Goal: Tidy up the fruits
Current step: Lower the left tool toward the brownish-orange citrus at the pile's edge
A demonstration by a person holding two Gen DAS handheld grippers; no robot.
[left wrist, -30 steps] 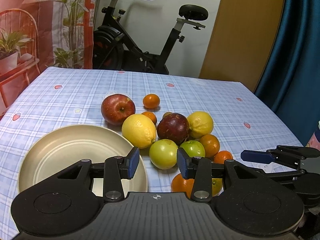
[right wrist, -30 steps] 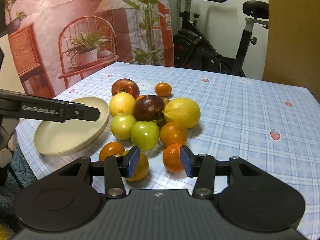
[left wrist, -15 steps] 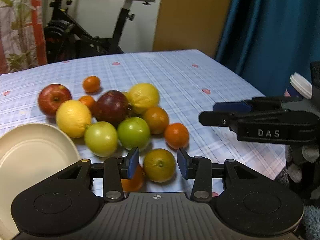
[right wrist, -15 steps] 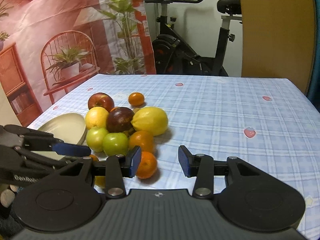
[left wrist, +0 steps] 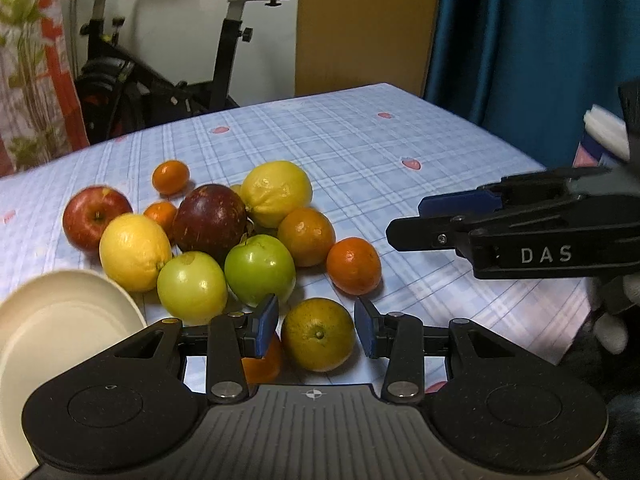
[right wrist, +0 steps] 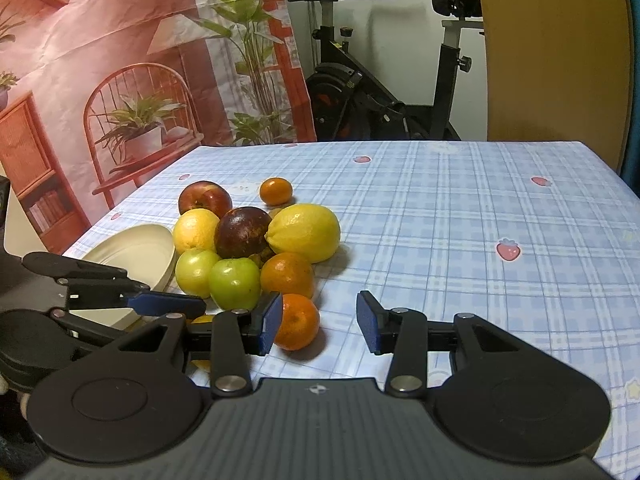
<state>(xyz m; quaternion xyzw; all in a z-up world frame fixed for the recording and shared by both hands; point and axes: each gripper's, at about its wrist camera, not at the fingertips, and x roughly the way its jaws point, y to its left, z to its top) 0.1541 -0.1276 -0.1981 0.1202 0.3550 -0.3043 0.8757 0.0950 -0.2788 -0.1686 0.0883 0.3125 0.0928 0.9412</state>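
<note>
A pile of fruit lies on the blue checked tablecloth: red apple (left wrist: 96,216), dark red apple (left wrist: 210,218), two lemons (left wrist: 134,252) (left wrist: 276,192), two green apples (left wrist: 192,286) (left wrist: 260,270), several oranges. My left gripper (left wrist: 316,324) is open, its jaws either side of a yellow-green orange (left wrist: 318,334), not touching it. My right gripper (right wrist: 318,322) is open and empty; a small orange (right wrist: 298,320) sits just by its left finger. The right gripper also shows in the left wrist view (left wrist: 440,216).
A cream plate (left wrist: 60,320) sits left of the pile, also in the right wrist view (right wrist: 136,252). The table's right edge (left wrist: 520,160) borders a blue curtain. An exercise bike (right wrist: 380,92) stands behind the table. The left gripper shows at lower left (right wrist: 160,304).
My left gripper swung right from the plate and moved in around the yellow-green orange. My right gripper shifted right, so the pile now sits to its left.
</note>
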